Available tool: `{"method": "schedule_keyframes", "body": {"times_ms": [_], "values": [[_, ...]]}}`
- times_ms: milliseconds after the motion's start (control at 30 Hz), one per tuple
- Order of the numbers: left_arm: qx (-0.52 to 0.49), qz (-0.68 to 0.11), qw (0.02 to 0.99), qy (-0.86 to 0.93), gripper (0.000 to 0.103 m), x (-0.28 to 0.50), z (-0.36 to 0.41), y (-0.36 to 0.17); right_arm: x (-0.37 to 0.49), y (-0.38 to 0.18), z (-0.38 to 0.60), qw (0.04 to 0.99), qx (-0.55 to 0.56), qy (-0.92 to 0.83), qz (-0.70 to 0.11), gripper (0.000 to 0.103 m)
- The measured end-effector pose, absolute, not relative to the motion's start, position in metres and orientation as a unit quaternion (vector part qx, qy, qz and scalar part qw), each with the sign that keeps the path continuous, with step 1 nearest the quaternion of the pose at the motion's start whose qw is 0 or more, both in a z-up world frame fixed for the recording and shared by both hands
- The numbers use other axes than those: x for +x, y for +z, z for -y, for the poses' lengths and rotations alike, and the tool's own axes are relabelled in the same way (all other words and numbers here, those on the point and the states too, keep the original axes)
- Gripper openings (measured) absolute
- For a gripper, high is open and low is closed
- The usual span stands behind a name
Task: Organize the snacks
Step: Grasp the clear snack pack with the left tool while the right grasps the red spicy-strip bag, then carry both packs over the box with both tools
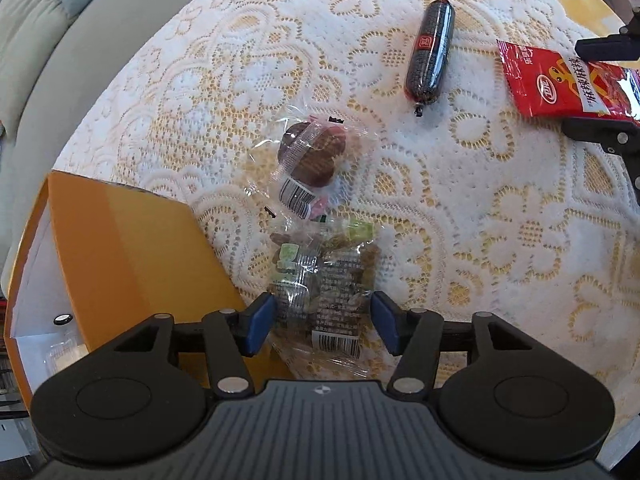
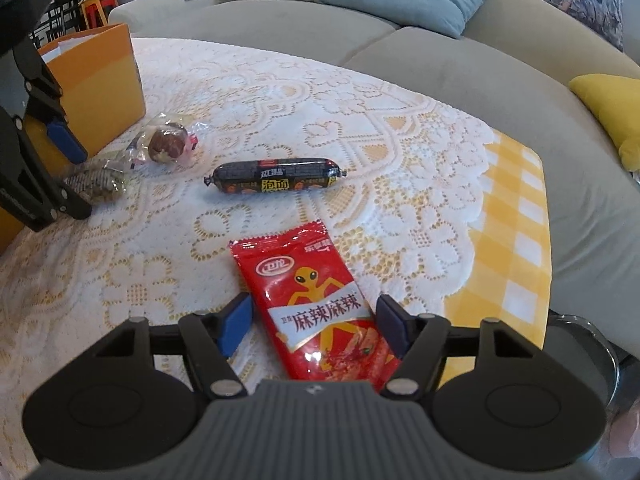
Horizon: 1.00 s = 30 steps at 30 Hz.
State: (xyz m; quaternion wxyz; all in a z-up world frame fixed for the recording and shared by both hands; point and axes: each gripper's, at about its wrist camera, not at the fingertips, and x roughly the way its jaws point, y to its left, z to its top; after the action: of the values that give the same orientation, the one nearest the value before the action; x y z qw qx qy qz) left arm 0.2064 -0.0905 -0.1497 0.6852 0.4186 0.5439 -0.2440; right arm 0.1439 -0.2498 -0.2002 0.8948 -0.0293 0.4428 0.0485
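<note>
Left gripper (image 1: 323,322): jaws wide, straddling clear packet of brown snacks (image 1: 328,280) beside orange box (image 1: 120,248). Right gripper (image 2: 314,326): jaws wide around red spicy packet (image 2: 320,312), possibly touching one side. Lace tablecloth (image 2: 360,128) also bears black sausage (image 2: 274,176) and wrapped chocolate cake (image 1: 312,154).

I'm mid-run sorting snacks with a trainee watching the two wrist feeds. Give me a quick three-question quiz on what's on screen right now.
1. True or false: the black sausage stick lies inside the orange box.
2. Which snack sits between the jaws of the right gripper? A) red spicy snack packet B) chocolate cake in clear wrap C) a blue soda can
3. Fill in: the left gripper has its open jaws either side of the clear bag of ____ snacks.

Key: 1 false, it lies on the lace tablecloth. 2 A. 3 brownish-green.
</note>
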Motion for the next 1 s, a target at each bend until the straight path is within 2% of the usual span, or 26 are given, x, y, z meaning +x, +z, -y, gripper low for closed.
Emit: {"method": "schedule_keyframes", "body": {"times_ms": [100, 233, 267, 300, 467, 633, 1000], "values": [[0.417, -0.547, 0.683, -0.244, 0.064, 0.208, 0.091, -0.149, 0.144, -0.199, 0.250, 0.895, -0.028, 0.047, -0.442, 0.058], [0.410, -0.547, 0.694, -0.227, 0.051, 0.208, 0.093, -0.148, 0.142, -0.194, 0.246, 0.898, -0.046, 0.047, -0.436, 0.049], [0.407, -0.547, 0.698, -0.221, 0.049, 0.207, 0.093, -0.147, 0.140, -0.192, 0.245, 0.900, -0.049, 0.050, -0.431, 0.038], [0.400, -0.548, 0.702, -0.215, 0.048, 0.207, 0.093, -0.146, 0.140, -0.191, 0.244, 0.900, -0.055, 0.051, -0.429, 0.015], [0.361, -0.549, 0.731, -0.184, 0.043, 0.204, 0.091, -0.139, 0.139, -0.191, 0.245, 0.899, -0.061, 0.038, -0.431, 0.012], [0.290, -0.553, 0.760, -0.182, 0.042, 0.190, 0.089, -0.117, 0.134, -0.182, 0.243, 0.908, -0.066, 0.043, -0.411, 0.004], [0.144, -0.558, 0.800, -0.168, 0.040, 0.143, 0.067, -0.094, 0.109, -0.157, 0.202, 0.915, -0.059, 0.143, -0.372, 0.002]]}}
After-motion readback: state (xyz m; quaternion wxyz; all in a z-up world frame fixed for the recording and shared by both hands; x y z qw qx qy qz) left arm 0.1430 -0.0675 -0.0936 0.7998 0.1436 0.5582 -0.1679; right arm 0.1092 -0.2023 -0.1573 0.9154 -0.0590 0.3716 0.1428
